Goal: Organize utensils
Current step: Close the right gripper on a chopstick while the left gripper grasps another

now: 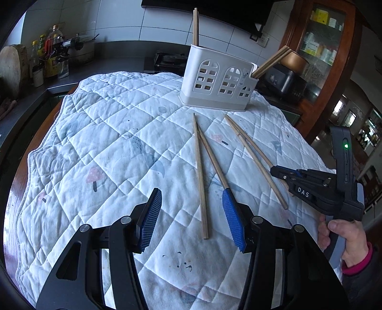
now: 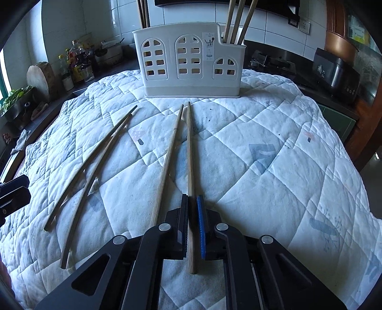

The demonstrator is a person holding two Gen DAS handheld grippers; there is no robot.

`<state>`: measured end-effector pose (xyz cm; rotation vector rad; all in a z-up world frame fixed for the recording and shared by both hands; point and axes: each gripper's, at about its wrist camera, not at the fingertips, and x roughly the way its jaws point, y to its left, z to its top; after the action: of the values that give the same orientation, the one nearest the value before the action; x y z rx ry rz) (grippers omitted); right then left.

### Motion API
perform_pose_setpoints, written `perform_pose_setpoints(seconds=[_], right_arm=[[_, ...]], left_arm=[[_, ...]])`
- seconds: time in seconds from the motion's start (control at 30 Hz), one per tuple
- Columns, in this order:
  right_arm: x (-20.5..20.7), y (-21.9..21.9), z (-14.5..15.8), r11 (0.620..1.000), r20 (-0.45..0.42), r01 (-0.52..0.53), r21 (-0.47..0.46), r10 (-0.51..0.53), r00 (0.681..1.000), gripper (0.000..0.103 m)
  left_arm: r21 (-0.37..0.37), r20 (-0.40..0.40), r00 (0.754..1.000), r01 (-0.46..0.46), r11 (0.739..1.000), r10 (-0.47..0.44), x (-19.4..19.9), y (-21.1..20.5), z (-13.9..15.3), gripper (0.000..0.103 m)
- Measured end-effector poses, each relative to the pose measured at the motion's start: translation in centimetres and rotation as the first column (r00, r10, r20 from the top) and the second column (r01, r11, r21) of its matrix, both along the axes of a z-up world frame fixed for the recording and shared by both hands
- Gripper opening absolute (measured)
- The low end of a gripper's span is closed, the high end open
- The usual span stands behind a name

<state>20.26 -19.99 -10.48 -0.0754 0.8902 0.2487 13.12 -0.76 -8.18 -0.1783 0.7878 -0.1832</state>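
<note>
Two pairs of wooden chopsticks lie on the quilted cloth [image 1: 100, 133] in front of a white utensil holder [image 1: 214, 81] [image 2: 186, 62]. My left gripper [image 1: 191, 193] is open over the left pair: one chopstick [image 1: 201, 190] lies between its fingers, untouched by the pads, and the other [image 1: 212, 159] runs under the right fingertip. My right gripper [image 2: 191, 199] [image 1: 277, 171] is shut on the rightmost chopstick [image 2: 190, 155]; its partner [image 2: 167, 167] lies just left of the jaws. The holder has chopsticks standing in its left end [image 1: 195, 26] and its right end [image 2: 238, 19].
A dark counter behind holds bottles [image 1: 51, 54], a round wooden block [image 2: 39, 80], a stove [image 2: 272, 63] and a black appliance [image 2: 334, 74]. A wooden cabinet [image 1: 320, 47] stands at the right. A hand [image 1: 346, 238] in a pink cuff holds the right gripper's handle.
</note>
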Motion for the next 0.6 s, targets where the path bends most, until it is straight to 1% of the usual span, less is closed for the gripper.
perform_pose_setpoints(seconds=[0.13,0.23,0.47,0.53,0.6], right_arm=[[-0.3,-0.4,0.6,1.000,0.016,0.009,0.012,-0.009,1.000,0.007],[-0.7,-0.7,1.5,1.000,0.034,0.009,0.024,-0.010,0.999,0.007],[-2.0,-1.3,4.2,0.998,0.098,0.004,0.056,-0.009,0.995,0.007],[-2.4,-1.4,5.0,0.998,0.117,-0.001,0.065,-0.007,0.993,0.007],[-2.7,-1.3,5.6,0.998,0.134,-0.010,0.068,0.000,0.991,0.007]], left_arm=[[0.021,0.001,1.000,0.027,0.999,-0.027,0.6,-1.0,-0.3,0.052],[0.031,-0.011,0.999,0.042,0.999,-0.042,1.2,-1.7,-0.7,0.043],[0.041,-0.041,0.998,0.050,0.998,-0.048,2.5,-2.6,-1.7,0.039],[0.039,-0.059,0.997,0.047,0.998,-0.045,3.0,-2.6,-2.1,0.032],[0.020,-0.075,0.996,0.042,0.999,-0.041,3.5,-2.5,-2.5,0.030]])
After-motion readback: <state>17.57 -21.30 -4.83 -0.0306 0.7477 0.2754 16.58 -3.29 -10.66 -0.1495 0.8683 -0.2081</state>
